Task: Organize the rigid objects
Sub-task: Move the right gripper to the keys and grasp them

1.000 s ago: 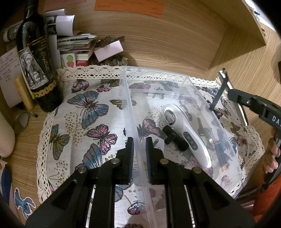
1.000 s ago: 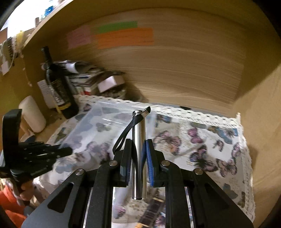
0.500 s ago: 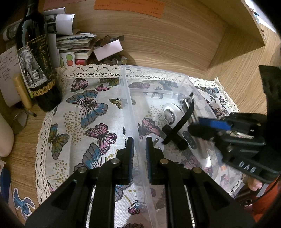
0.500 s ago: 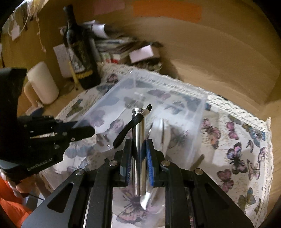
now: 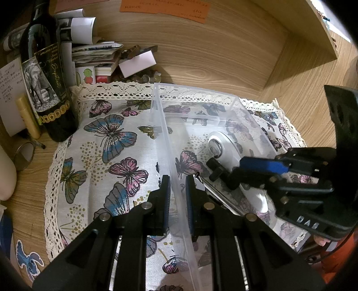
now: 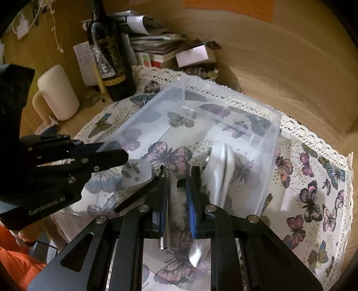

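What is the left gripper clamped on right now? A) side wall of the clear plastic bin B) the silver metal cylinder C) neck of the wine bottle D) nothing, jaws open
A: the left gripper has its jaws closed on the near wall of the clear plastic bin, which runs up between them; the wine bottle stands apart.

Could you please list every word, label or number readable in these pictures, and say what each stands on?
"GenRobot.AI": on the left gripper body, right wrist view.
"DAS": on the right gripper body, left wrist view.
Script wording, perhaps "Septient": wine bottle label, not surely readable.
Orange note on the wooden wall: handwriting too small to read.
White paper behind the bottle: handwriting too small.
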### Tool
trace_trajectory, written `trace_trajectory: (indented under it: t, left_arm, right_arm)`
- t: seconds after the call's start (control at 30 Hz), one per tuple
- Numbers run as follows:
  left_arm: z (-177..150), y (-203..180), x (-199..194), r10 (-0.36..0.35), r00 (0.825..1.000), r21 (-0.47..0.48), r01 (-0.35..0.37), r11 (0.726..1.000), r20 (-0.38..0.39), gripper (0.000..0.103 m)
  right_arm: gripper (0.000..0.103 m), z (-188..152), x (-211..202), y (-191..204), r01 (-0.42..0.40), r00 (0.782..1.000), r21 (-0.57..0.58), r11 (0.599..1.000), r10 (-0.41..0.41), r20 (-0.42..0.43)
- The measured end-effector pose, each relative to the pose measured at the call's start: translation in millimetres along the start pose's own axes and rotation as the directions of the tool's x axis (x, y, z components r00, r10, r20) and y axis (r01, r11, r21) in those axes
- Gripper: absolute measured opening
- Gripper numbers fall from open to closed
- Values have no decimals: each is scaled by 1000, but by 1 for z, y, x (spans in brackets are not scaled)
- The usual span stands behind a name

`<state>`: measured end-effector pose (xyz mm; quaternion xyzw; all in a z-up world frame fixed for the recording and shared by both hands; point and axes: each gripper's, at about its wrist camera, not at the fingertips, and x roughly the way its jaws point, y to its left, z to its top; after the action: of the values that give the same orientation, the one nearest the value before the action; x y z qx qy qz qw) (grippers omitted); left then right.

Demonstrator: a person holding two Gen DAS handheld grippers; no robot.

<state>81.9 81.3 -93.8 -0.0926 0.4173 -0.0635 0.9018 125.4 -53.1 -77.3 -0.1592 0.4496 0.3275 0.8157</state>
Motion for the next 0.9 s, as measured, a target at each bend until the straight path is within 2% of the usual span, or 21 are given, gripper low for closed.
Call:
trace_trajectory:
  t: [0.13, 0.33, 0.5, 0.67, 0.9]
  left_arm:
    - [0, 0, 0, 0, 1000, 0, 0, 1000, 0, 12]
    - [0, 0, 0, -1, 1000, 0, 1, 1000, 0, 12]
    - [0, 0, 0, -1, 1000, -1, 1, 1000, 0, 12]
    - [0, 0, 0, 1, 1000, 1, -1, 1000, 0, 12]
    - [0, 0, 0, 2, 1000, 2, -2, 1000, -1, 12]
  right_arm:
    - [15, 3, -14, -10, 34, 999, 36, 999, -36, 40]
    - [22, 4, -42, -35, 101, 989, 105, 989, -112, 101]
    - [35, -1, -55, -62, 166, 975, 177, 970, -188, 119]
    - [36, -13, -52, -88, 205, 971, 242, 948, -228, 74]
    - [36, -37, -24, -104, 213, 977, 274, 938, -213, -30]
